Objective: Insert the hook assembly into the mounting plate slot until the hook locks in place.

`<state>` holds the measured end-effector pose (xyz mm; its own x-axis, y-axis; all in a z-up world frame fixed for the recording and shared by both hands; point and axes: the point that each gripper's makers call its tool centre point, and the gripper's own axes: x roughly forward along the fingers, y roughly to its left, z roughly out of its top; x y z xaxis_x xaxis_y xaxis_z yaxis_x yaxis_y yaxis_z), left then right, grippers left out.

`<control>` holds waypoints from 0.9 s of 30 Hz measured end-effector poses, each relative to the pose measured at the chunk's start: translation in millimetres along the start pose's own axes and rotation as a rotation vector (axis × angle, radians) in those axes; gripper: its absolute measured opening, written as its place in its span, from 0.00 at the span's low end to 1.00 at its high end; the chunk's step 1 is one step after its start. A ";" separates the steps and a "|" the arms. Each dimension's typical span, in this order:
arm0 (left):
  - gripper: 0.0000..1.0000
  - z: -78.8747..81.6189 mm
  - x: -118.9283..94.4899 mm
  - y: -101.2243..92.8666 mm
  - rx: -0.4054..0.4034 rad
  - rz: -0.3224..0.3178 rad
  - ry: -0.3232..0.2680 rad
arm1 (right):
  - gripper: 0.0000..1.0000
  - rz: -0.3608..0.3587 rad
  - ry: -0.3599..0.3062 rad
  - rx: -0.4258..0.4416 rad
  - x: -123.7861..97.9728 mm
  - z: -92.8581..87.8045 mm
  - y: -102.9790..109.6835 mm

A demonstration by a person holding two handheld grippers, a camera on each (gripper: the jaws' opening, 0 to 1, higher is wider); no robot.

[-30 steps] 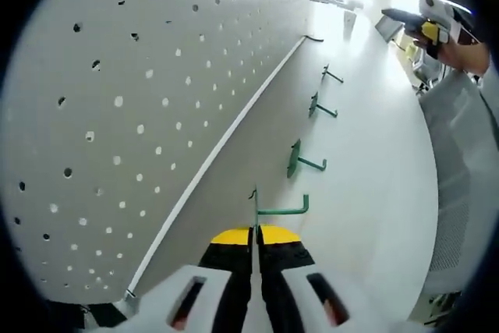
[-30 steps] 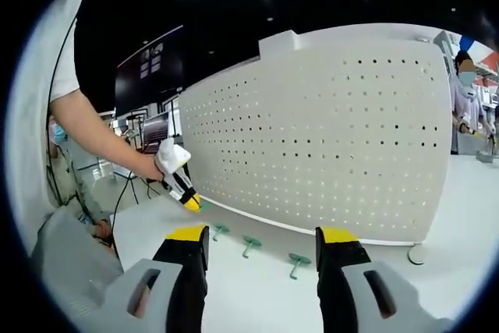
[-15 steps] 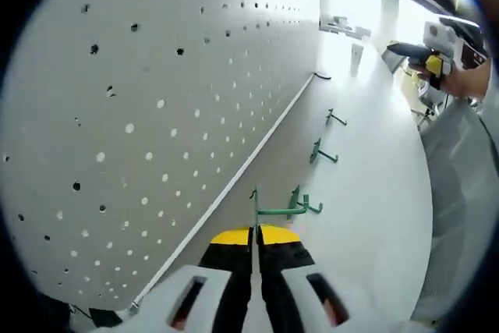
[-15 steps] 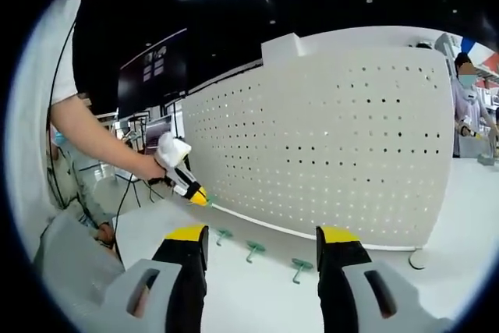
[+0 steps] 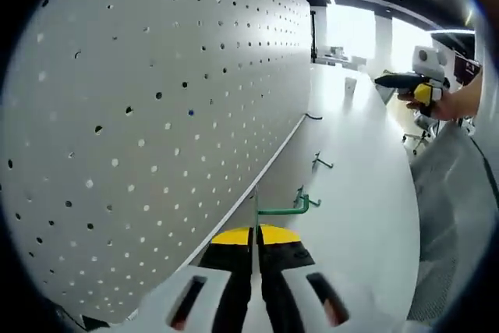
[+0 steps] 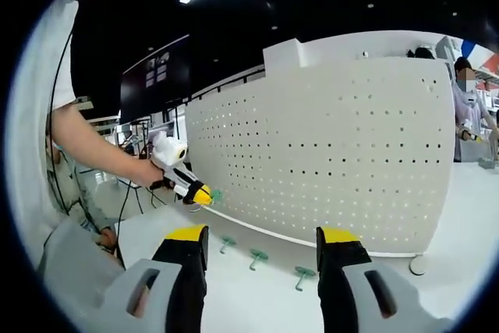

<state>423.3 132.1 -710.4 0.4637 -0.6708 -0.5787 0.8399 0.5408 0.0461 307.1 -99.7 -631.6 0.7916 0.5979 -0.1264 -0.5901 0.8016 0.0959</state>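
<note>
The white pegboard mounting plate [image 5: 156,107] stands upright on the white table [image 5: 366,193]. My left gripper [image 5: 256,232] is shut on a green hook [image 5: 282,209], held in the air close to the board's face. In the right gripper view the same left gripper [image 6: 206,196] hovers at the board's [image 6: 335,154] lower left with the green hook [image 6: 216,193] at its tip. My right gripper [image 6: 261,243] stands open with nothing between its fingers, back from the board. It also shows far off as the right gripper [image 5: 405,83].
Three spare green hooks [image 6: 227,244] [image 6: 256,256] [image 6: 303,274] lie on the table along the board's base. A round foot [image 6: 419,264] holds the board's right end. Another person [image 6: 468,103] stands at the far right. A person's arm [image 6: 93,150] carries the left gripper.
The left gripper has risen off the table with the green hook, climbing along the board's face. The right gripper stays open and nearly still.
</note>
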 end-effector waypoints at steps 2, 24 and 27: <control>0.01 5.7 -1.8 -2.0 0.000 0.003 -0.020 | 0.54 -0.002 -0.009 0.006 -0.4 2.1 0.4; 0.02 68.0 -23.8 -23.1 -0.016 0.025 -0.240 | 0.54 0.002 -0.073 0.080 -1.8 17.2 9.2; 0.02 73.1 -24.7 -27.5 -0.001 0.034 -0.254 | 0.54 0.004 -0.078 0.083 -2.4 19.6 11.2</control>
<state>409.4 96.7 -637.9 0.5474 -0.7582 -0.3541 0.8225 0.5655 0.0605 301.7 -92.1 -610.9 0.8010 0.5966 -0.0489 -0.5808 0.7943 0.1782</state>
